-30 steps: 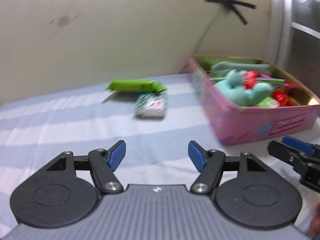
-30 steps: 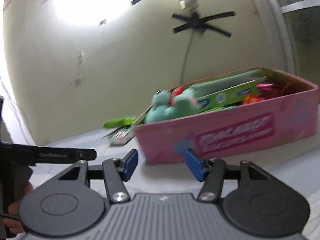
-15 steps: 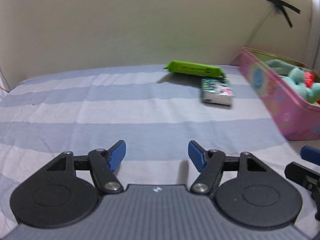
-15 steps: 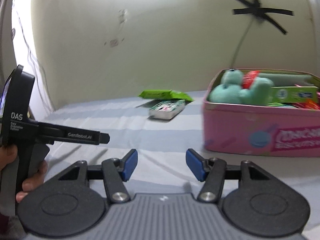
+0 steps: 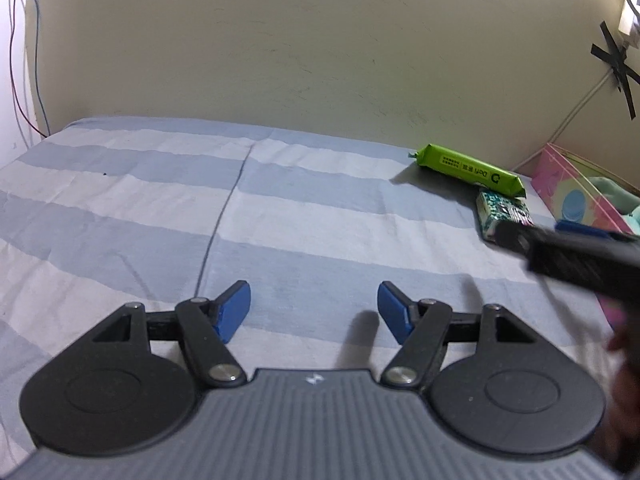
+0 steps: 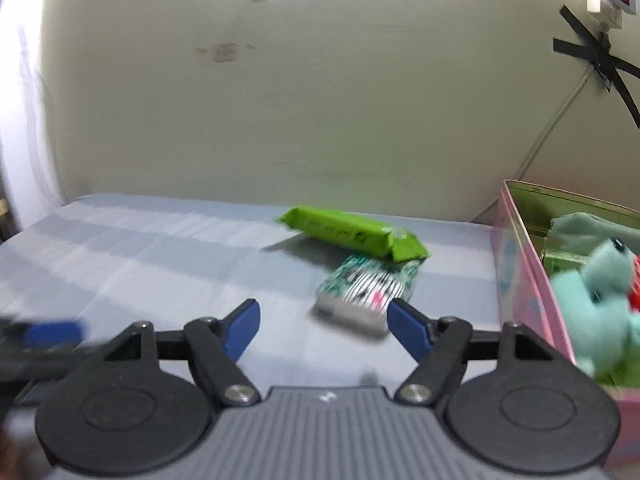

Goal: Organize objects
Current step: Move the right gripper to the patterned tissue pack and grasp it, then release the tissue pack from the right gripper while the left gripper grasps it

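A long green packet (image 5: 468, 169) (image 6: 352, 237) lies near the wall on the striped sheet, one end resting on a small patterned pack (image 5: 503, 212) (image 6: 366, 292). To their right stands a pink tin (image 5: 576, 196) (image 6: 524, 268) holding a teal plush toy (image 6: 600, 296) and other items. My right gripper (image 6: 324, 328) is just short of the patterned pack, its jaws opening with nothing between them. My left gripper (image 5: 314, 310) hovers over bare sheet far to the left, jaws slightly opening, empty. In the left wrist view the right gripper's black finger (image 5: 568, 248) crosses in front of the pack.
A blue and white striped sheet (image 5: 160, 200) covers the bed up to a cream wall (image 5: 280, 60). A crease (image 5: 224, 216) runs down the sheet. A taped cable (image 6: 560, 112) runs down the wall behind the tin. Red and blue wires (image 5: 20, 60) hang at far left.
Both views have swung left, so the tin sits at the right edge. The right gripper has come closer to the patterned pack and its jaws have spread wider. The left gripper faces bare sheet.
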A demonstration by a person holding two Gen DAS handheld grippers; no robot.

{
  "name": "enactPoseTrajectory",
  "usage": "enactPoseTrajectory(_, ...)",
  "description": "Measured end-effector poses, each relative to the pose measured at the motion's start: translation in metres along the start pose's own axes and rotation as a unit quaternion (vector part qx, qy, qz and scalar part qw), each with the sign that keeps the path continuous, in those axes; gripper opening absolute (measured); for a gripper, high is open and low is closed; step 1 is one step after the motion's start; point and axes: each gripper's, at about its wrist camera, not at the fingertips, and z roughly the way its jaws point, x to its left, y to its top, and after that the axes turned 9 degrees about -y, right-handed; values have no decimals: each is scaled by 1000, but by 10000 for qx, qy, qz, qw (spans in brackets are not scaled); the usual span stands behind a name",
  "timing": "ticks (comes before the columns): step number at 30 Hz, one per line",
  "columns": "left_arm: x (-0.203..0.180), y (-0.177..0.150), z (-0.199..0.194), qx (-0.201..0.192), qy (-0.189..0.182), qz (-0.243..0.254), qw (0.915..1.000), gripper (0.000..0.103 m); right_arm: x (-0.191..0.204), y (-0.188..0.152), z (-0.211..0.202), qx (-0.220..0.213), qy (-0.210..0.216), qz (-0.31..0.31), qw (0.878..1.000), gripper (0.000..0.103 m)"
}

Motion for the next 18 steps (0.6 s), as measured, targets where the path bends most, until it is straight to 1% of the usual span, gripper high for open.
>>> enactPoseTrajectory(2, 1, 0, -2, -1, -9, -50, 10000, 72, -4, 5, 19, 183, -233, 186, 9994, 73)
enactPoseTrajectory(4, 2, 1, -2, 16, -34, -84, 10000, 72, -11, 8, 38, 431, -303, 400, 9978, 71)
enactPoseTrajectory(5, 2, 1, -1, 13, -35, -91, 10000, 72, -14, 7, 45, 583, -265, 486, 9968, 66)
enactPoseTrajectory(6, 3, 1, -1, 5, -48, -95, 9999, 72, -17, 6, 46, 601, -241, 566, 9963, 58)
enactPoseTrajectory(8, 4, 1, -3, -23, -127, -126, 9998, 72, -21, 2, 38, 647, 33, 619, 9960, 57)
enactPoseTrajectory(9, 5, 0, -6, -61, -236, -164, 9996, 72, -21, -2, 29, 655, 175, 505, 9964, 57)
enactPoseTrajectory(11, 5, 0, -9, -120, -556, -223, 9981, 72, -17, -17, 6, 620, 483, 79, 9969, 57)
enactPoseTrajectory(12, 5, 0, -10, -103, -825, -245, 9962, 72, -14, -28, -11, 575, 638, -217, 9961, 57)
enactPoseTrajectory(14, 2, -3, -11, 75, -1471, -264, 9887, 72, -14, -51, -44, 480, 855, -745, 9924, 58)
enactPoseTrajectory(15, -1, -4, -11, 185, -1820, -233, 9828, 72, -18, -63, -61, 411, 914, -908, 9908, 58)
enactPoseTrajectory(16, -6, -6, -13, 245, -2029, -148, 9788, 72, -24, -75, -79, 372, 959, -1020, 9895, 58)
enactPoseTrajectory(18, -20, -10, -19, 343, -2279, 88, 9730, 72, -38, -94, -107, 287, 946, -1049, 9896, 58)
